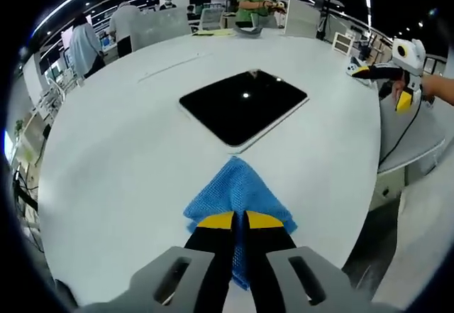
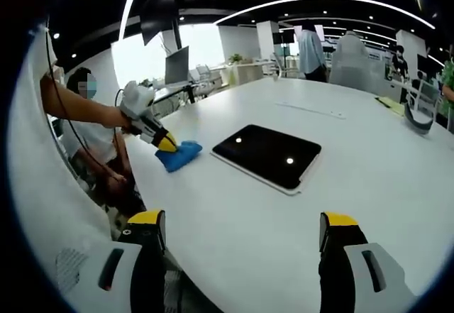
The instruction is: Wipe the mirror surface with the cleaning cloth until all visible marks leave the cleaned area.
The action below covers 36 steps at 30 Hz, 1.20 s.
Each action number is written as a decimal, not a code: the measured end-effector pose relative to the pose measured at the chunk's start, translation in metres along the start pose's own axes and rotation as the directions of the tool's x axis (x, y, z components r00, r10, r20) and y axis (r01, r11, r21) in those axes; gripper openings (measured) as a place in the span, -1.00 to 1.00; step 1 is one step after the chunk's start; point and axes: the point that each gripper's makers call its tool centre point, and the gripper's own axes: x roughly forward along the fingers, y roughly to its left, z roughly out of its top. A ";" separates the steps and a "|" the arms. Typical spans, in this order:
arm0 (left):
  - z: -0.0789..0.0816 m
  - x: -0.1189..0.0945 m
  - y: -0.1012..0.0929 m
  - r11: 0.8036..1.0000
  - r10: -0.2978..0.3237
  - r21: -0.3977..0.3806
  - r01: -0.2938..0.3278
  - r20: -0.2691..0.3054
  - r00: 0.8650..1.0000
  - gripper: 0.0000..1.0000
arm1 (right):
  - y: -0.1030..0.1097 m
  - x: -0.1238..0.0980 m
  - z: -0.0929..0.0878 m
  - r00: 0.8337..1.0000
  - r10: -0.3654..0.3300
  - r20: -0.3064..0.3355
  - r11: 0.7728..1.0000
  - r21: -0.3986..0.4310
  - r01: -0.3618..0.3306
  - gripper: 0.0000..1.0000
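Two grippers in play: left gripper (image 1: 238,222) has its jaws clamped on the blue cleaning cloth (image 1: 237,189), which rests on the white table (image 1: 106,157) just short of the mirror's near corner; right gripper (image 2: 241,231) hangs w/ jaws wide apart, nothing between them, off the table edge and well apart from the mirror. Mirror (image 1: 245,105) = dark flat rectangular panel w/ pale rim, lying flat near mid-table, ceiling lights reflected in it; marks on surface too small to tell. Right gripper view confirms cloth (image 2: 179,154) pinched at the left gripper's tips, beside the mirror (image 2: 268,155), not yet on it. Judgement: wiping not begun, approach step. Risks: mirror is unrestrained, so a sideways stroke could push it across the smooth table; only one end of cloth is gripped, so the rest may bunch/fold under and let jaw tips scrape the glass; too light a press would leave smears; right gripper idle, could steady the panel's edge
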 end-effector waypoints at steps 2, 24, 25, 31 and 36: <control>-0.008 0.005 0.001 1.000 0.000 0.007 0.001 -0.026 1.000 -0.94 | 0.000 0.000 -0.001 1.000 -0.001 -0.002 1.000 -0.002 0.001 0.79; -0.010 0.010 0.021 0.998 0.056 0.019 -0.056 0.038 0.998 -0.40 | 0.000 0.000 0.000 1.000 -0.012 -0.008 1.000 -0.001 0.012 0.79; -0.009 0.011 0.022 0.998 0.055 0.015 -0.055 0.038 0.998 -0.40 | 0.000 0.000 0.000 1.000 -0.012 -0.009 1.000 -0.001 0.012 0.79; -0.008 0.011 0.023 0.998 0.060 0.028 -0.061 0.038 0.997 -0.38 | 0.002 0.002 0.000 1.000 -0.010 -0.013 1.000 -0.002 0.010 0.79; -0.010 0.007 0.019 0.998 0.054 0.025 -0.056 0.050 0.997 -0.31 | 0.002 0.002 0.001 1.000 -0.010 -0.010 1.000 0.001 0.010 0.79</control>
